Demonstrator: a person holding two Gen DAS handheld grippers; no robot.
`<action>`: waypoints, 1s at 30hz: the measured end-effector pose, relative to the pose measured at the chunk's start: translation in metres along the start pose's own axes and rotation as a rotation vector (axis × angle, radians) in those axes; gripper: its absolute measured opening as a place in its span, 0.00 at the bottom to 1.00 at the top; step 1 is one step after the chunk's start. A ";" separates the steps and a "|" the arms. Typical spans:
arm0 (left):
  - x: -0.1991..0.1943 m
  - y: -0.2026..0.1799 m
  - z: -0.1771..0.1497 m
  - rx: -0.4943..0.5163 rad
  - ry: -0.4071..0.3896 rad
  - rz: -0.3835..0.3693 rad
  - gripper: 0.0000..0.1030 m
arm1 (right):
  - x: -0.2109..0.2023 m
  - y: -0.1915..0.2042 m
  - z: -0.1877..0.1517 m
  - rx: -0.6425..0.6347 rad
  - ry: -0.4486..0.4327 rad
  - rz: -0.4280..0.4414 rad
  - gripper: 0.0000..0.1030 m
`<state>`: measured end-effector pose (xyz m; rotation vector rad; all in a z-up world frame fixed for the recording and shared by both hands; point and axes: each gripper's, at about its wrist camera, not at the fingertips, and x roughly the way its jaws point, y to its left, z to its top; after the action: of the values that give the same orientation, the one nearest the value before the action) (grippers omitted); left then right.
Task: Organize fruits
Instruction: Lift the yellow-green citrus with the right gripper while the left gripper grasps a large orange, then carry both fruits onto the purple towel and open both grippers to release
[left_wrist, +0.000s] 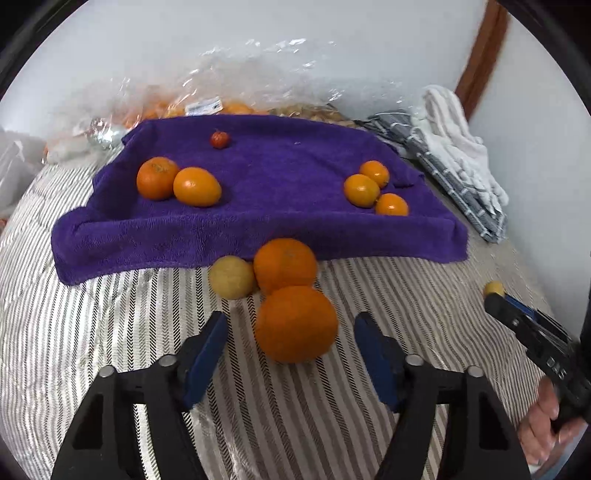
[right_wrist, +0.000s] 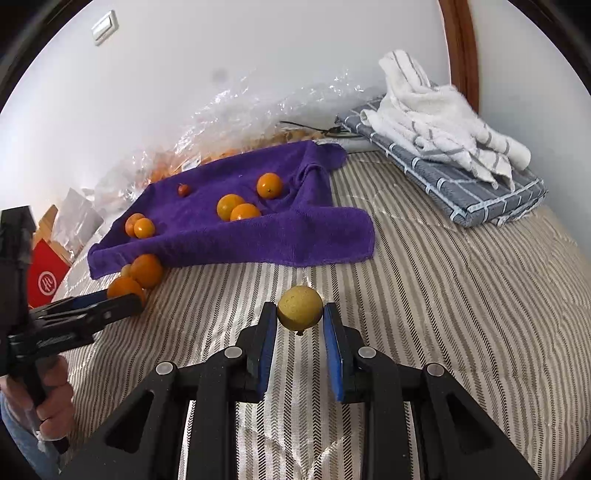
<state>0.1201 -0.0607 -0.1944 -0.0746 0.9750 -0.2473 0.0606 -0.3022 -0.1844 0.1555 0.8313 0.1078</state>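
Blue-padded fingers of the right gripper (right_wrist: 300, 325) stand narrowly apart around a small yellow fruit (right_wrist: 299, 307), pads at its sides, contact not certain; the left gripper (left_wrist: 291, 332) gapes wide, a big orange (left_wrist: 296, 324) between its tips, untouched; behind it sit a second orange (left_wrist: 285, 265) and a pale yellow fruit (left_wrist: 231, 277) on the striped bedcover (left_wrist: 110, 332); the purple towel (left_wrist: 258, 229) holds two oranges (left_wrist: 157, 178) at left, three small ones (left_wrist: 361, 190) at right, and a tiny red fruit (left_wrist: 220, 139); a clear plastic bag (left_wrist: 240, 85) of fruit lies beyond.

Five oranges (left_wrist: 197, 186) plus one tiny red fruit (left_wrist: 220, 139) on purple towel (left_wrist: 280, 158); two big oranges (left_wrist: 295, 325) and yellow fruit (left_wrist: 231, 277) at its front edge.
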 end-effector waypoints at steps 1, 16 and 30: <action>0.001 0.001 0.000 -0.004 -0.009 0.010 0.56 | 0.000 0.000 0.000 0.002 0.004 0.003 0.25; -0.030 0.016 0.007 -0.040 -0.049 -0.097 0.39 | 0.008 0.010 0.002 -0.047 0.020 -0.017 0.25; -0.064 0.071 0.038 -0.124 -0.157 -0.052 0.39 | -0.006 0.046 0.041 -0.132 -0.032 -0.053 0.25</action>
<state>0.1291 0.0220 -0.1337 -0.2298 0.8317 -0.2255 0.0857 -0.2614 -0.1446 0.0105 0.7928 0.1095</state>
